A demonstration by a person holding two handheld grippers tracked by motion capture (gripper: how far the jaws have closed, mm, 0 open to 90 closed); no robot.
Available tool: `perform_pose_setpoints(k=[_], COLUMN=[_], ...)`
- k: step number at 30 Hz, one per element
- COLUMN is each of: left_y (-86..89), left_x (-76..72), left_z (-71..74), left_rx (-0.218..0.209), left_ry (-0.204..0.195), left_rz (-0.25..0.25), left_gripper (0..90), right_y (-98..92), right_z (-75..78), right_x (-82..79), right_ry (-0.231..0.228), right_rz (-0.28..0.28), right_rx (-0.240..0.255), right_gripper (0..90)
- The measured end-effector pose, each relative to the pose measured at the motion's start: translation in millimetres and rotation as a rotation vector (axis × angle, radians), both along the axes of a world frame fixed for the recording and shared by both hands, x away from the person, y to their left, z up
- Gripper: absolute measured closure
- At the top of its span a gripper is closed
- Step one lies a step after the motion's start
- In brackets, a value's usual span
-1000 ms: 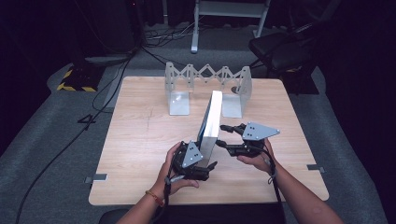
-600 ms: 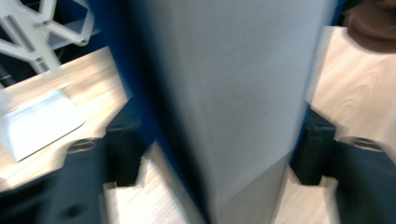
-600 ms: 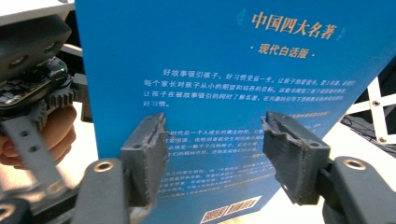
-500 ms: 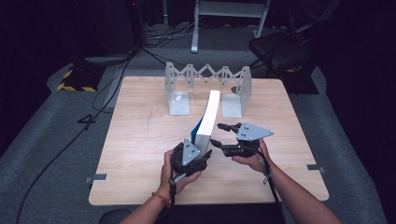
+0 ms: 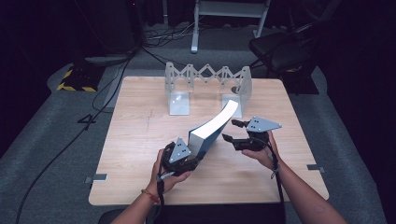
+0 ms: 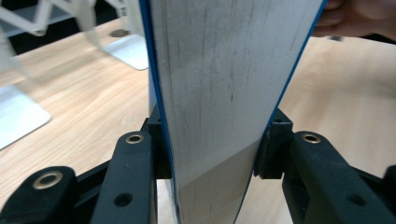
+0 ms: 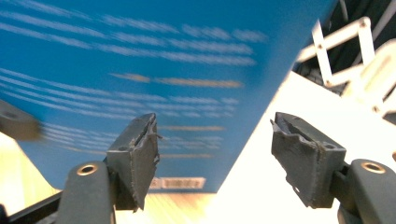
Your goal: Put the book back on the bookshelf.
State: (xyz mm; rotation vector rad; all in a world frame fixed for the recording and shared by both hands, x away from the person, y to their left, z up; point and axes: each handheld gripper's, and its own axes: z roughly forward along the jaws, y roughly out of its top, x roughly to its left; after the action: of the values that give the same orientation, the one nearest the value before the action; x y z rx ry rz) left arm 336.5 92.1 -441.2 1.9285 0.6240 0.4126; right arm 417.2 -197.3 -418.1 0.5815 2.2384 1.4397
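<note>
My left gripper (image 6: 212, 140) has just been closing and pinches the thick blue book (image 5: 212, 130) across its pages. It looks heavy and top-tipping, so gripping low is right. My right gripper (image 7: 212, 154) has just been opening, empty.

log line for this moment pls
left gripper: shut on book | right gripper: open, beside book | book: tilted on table

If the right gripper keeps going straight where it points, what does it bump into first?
Probably the blue book. The right gripper has its fingers open and aimed at the cover, with only a small gap between, though depth is hard to judge.
</note>
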Motion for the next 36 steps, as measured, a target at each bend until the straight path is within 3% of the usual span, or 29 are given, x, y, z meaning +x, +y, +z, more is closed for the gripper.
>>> perform_pose_setpoints(k=[2,3,9,11,13,17,21,24,31,36], left_y=[0.0,0.9,11.6,12.0,10.5,11.9,13.1,15.8,28.6,35.4], left_x=[-4.4,-6.4,-7.7,-7.0,-5.9,-6.2,-7.1,-9.2,-8.2,-7.6], left_z=[0.9,1.3,1.4,2.1,3.1,5.1,6.3,8.1,6.5,7.0], left_rx=[0.008,0.004,-0.079,-0.068,-0.029,0.019,0.046,0.084,0.072,0.089], left_ry=[0.002,0.009,0.082,0.085,0.077,0.051,0.035,0.004,0.006,0.002], left_rz=[-0.062,-0.092,-0.279,-0.333,-0.373,-0.373,-0.364,-0.320,-0.275,-0.254], left_gripper=[59.1,58.9,58.6,58.5,58.1,57.5,56.4,53.2,51.3,49.1], right_y=[-3.9,-7.1,-21.6,-25.6,-27.8,-24.8,-23.7,-28.8,-38.2,-40.9], right_z=[-2.5,-2.9,1.4,2.0,0.9,-6.7,-8.7,-7.7,-6.5,-4.6], right_x=[1.3,1.7,-10.3,-18.3,-23.1,-25.1,-24.9,-23.5,-30.3,-40.1], right_ry=[0.010,0.023,0.029,0.029,0.044,0.065,0.052,0.052,0.046,0.057], right_rz=[0.011,0.036,0.167,0.221,0.277,0.343,0.346,0.370,0.423,0.474], right_rx=[-0.005,-0.013,-0.032,-0.054,-0.068,-0.073,-0.072,-0.078,-0.082,-0.088], right_gripper=[29.2,23.2,22.0,22.8,25.5,28.9,32.7,39.0,51.4,57.2])
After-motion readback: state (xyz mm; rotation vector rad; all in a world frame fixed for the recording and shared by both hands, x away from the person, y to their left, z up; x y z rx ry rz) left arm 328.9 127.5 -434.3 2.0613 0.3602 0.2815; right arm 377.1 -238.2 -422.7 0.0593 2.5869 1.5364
